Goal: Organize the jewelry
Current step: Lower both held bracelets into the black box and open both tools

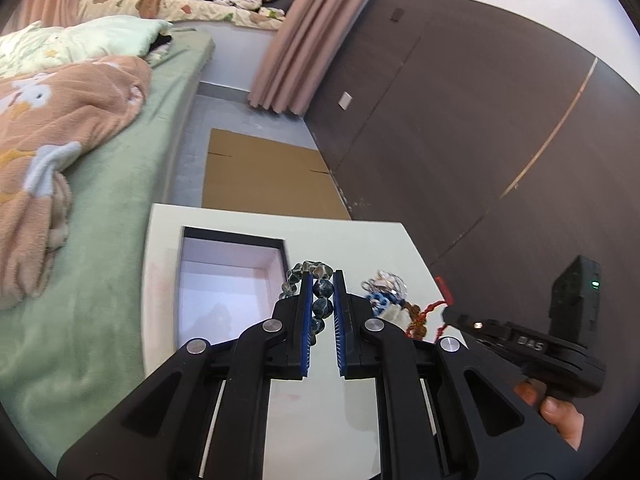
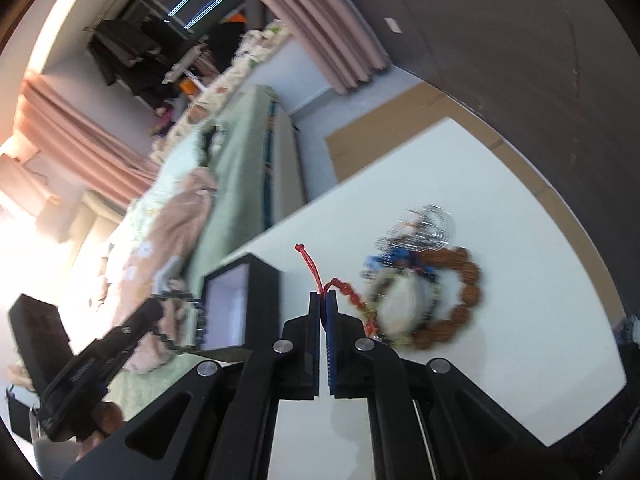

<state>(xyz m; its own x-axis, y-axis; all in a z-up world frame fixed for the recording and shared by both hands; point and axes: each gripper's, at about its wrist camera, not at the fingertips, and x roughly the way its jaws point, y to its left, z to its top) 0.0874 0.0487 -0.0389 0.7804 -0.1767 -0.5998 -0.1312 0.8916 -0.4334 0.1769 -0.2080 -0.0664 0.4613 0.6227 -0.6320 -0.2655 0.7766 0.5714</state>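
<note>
My left gripper (image 1: 322,276) is shut on a bracelet of dark blue-grey stone beads (image 1: 323,292), held just right of the open black box with a white inside (image 1: 224,276). My right gripper (image 2: 322,295) is shut on a red cord (image 2: 314,270) that leads to red beads in the jewelry pile (image 2: 420,280). That pile holds a brown wooden bead bracelet (image 2: 464,292), a blue piece and a clear wiry piece (image 2: 424,224). In the right wrist view the left gripper (image 2: 154,312) shows with the dark bracelet (image 2: 188,320) hanging beside the box (image 2: 236,308).
The box and pile sit on a white tabletop (image 1: 360,420). A bed with green sheet (image 1: 120,220) and pink blanket lies left. Flat cardboard (image 1: 264,176) lies on the floor beyond the table. A dark panelled wall (image 1: 480,120) stands at the right. A hand (image 1: 560,416) holds the right gripper.
</note>
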